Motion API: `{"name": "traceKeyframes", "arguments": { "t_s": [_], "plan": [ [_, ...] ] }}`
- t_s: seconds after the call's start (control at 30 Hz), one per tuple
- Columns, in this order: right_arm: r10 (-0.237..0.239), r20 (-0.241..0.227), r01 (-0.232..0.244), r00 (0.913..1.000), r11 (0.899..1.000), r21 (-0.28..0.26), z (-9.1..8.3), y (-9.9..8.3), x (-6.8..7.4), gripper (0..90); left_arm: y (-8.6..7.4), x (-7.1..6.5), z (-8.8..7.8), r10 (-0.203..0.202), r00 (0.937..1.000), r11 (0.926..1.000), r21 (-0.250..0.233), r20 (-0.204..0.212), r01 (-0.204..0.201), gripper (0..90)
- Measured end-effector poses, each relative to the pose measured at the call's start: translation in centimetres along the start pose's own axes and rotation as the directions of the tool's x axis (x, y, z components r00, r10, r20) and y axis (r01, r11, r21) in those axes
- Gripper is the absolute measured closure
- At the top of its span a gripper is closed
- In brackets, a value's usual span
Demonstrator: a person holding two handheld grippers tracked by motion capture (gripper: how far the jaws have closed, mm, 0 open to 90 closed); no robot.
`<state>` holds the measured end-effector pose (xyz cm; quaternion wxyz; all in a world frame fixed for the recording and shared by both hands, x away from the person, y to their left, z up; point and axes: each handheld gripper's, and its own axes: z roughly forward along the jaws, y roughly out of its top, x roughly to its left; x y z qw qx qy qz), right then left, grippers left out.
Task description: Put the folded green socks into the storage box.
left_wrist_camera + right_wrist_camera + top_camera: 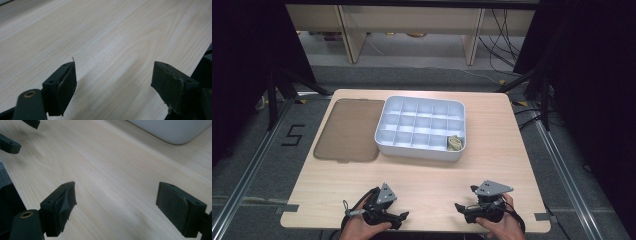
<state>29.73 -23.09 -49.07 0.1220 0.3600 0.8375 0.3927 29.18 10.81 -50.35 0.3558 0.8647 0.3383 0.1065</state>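
On the light wood table (422, 175), the biggest item is a white divided tray (421, 128) at the centre-back, a grid of small compartments, long axis running left-right across the table. Just beside its left edge, apparently touching, lies a flat brown translucent lid (348, 131), long axis front-to-back, rounded corners. One small beige rolled item (455, 143) sits in the tray's near right corner compartment; too small to tell what it is. Other compartments look bare. Near the front edge, well apart from the tray, left gripper (404, 216) and right gripper (458, 207) rest in the person's hands, tips pointing toward each other. Left gripper view: left gripper (113, 82) jaws spread wide, released, bare wood grain between them, table edge at right. Right gripper view: right gripper (115, 202) also spread wide, gripping nothing; it adds the tray's white rounded corner (175, 130) at upper right and the other gripper's dark jaw tips at upper left, which the left gripper view lacks.
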Motion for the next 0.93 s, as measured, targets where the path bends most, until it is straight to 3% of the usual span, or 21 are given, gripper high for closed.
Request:
{"name": "traceKeyframes", "arguments": {
  "t_s": [0.07,0.1,0.13,0.17,0.33,0.5,0.57,0.63,0.7,0.8,0.93],
  "plan": [
    [-0.002,-0.003,0.002,1.0,1.0,-0.007,0.0,-0.3,0.0,16.7,-0.1,-0.1,0.1,-0.02,0.9998,0.9998,0.0,0.005,0.02,19.8],
    [0.014,0.007,-0.014,0.9999,1.0,0.003,-0.2,-0.4,0.1,16.7,-0.1,-0.1,0.2,-0.019,0.9998,0.9998,0.0,0.005,0.019,19.8],
    [-0.003,-0.002,0.003,1.0,1.0,-0.001,-0.2,-0.5,0.0,16.7,-0.1,-0.1,0.2,-0.018,0.9998,0.9998,0.001,0.003,0.018,19.8],
    [0.012,0.013,-0.012,0.9998,1.0,0.006,-0.3,-0.6,0.1,16.7,-0.1,-0.1,0.2,-0.019,0.9998,0.9998,0.0,0.003,0.019,19.8],
    [0.001,0.007,-0.001,1.0,1.0,-0.001,-0.5,-1.0,0.1,16.6,-0.1,-0.1,0.1,-0.02,0.9998,0.9998,0.0,0.004,0.02,19.8],
    [0.004,0.003,-0.004,1.0,1.0,-0.007,-0.5,-1.2,0.3,16.6,-0.1,-0.1,0.1,-0.016,0.9999,0.9999,0.001,0.004,0.016,19.9],
    [-0.005,0.007,0.005,1.0,1.0,-0.001,-0.5,-1.2,0.3,16.6,0.0,-0.1,0.1,0.004,1.0,1.0,0.002,0.001,-0.004,19.8],
    [0.001,0.003,-0.001,1.0,1.0,0.0,-0.5,-1.2,0.4,16.6,-0.1,-0.1,0.1,-0.018,0.9998,0.9998,0.001,0.004,0.018,19.8],
    [0.006,-0.034,-0.006,0.9994,1.0,0.011,-0.4,-1.2,0.4,16.6,-0.1,-0.1,0.1,-0.017,0.9998,0.9998,0.002,0.004,0.017,19.8],
    [0.006,-0.002,-0.006,1.0,1.0,0.003,-0.4,-1.2,0.6,16.6,-0.1,-0.1,0.1,-0.017,0.9998,0.9998,0.002,0.004,0.017,19.9],
    [-0.005,0.002,0.005,1.0,1.0,-0.001,-0.4,-1.2,0.5,16.6,-0.1,0.0,0.1,0.001,0.9999,1.0,0.009,-0.01,-0.001,19.9]
  ]
}}
